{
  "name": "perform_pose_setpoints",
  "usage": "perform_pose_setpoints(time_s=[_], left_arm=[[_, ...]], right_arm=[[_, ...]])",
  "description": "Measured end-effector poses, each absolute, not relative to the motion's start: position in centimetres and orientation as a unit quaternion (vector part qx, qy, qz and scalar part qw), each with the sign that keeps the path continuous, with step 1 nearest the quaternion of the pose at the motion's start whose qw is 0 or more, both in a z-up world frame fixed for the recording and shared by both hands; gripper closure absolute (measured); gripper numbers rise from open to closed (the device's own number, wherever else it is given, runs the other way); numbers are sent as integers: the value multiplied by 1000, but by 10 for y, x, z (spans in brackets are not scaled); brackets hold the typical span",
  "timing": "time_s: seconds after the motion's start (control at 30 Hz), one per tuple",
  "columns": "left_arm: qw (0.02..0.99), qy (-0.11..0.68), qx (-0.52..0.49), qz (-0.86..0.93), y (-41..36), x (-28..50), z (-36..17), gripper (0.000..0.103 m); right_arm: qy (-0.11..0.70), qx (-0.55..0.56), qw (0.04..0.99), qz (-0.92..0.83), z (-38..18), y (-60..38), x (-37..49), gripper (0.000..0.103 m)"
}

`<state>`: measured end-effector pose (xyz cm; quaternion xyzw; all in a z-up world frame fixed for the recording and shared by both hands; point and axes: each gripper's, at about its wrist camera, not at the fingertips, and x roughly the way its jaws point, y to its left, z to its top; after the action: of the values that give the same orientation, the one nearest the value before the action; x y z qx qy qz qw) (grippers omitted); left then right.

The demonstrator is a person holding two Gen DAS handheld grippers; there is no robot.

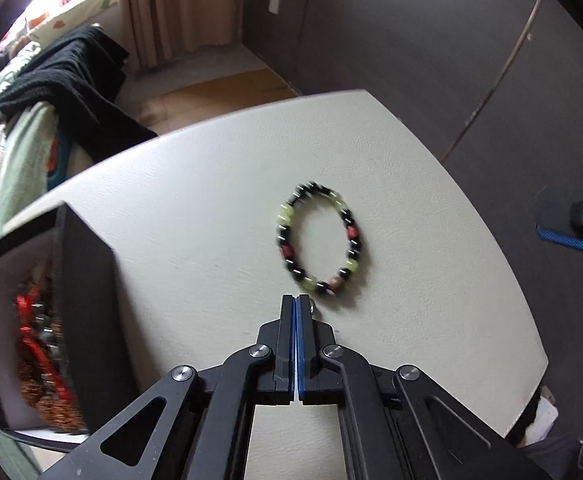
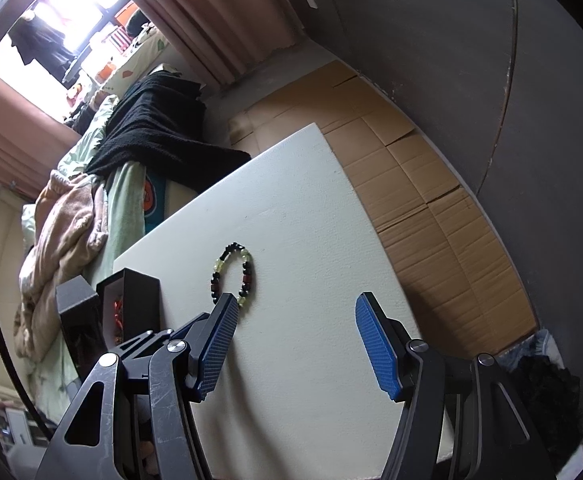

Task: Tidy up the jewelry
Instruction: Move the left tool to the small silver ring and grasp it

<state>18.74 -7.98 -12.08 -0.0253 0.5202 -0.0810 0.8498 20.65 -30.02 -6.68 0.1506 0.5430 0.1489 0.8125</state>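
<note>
Our left gripper (image 1: pixel 296 300) is pressed fully closed, empty, just short of the beaded bracelet (image 1: pixel 320 241) lying on the white table (image 1: pixel 195 200); our right gripper (image 2: pixel 296 320) gapes empty.

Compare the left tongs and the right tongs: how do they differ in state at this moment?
The left tongs are shut, blue pads pressed together with nothing seen between them; the right tongs stand open and empty. The left tongs' tips sit beside the black, yellow-green and red beaded bracelet; the right tongs sit farther back from it. Both have black arms, blue pads, and point down at the white table.
</note>
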Motion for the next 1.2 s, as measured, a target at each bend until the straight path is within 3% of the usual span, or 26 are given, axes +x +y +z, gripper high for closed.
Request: perform_pose_setpoints(time_s=[0.4,0.5,0.53,0.57,0.63,1.07,1.2], left_arm=[[857,498,-98,-83,-40,188,-91,103],[845,515,-110,-93,-42,192,-97,97],[844,518,-106,-93,-44,192,-98,90],[843,520,-102,-91,-46,192,-99,75],[845,517,-101,-91,-49,192,-100,60],[850,522,-16,-78,-86,193,-123,60],[854,514,4,-81,-93,191,-130,74]], right_arm=[[559,132,804,153,-82,-268,215,41],[558,130,805,154,-81,-265,216,41],[557,130,806,153,-80,-265,216,41],[557,129,806,150,-80,-267,217,41],[557,132,807,144,-80,-272,217,41],[550,149,812,125,-76,-302,221,41],[547,152,814,125,-75,-305,221,41]])
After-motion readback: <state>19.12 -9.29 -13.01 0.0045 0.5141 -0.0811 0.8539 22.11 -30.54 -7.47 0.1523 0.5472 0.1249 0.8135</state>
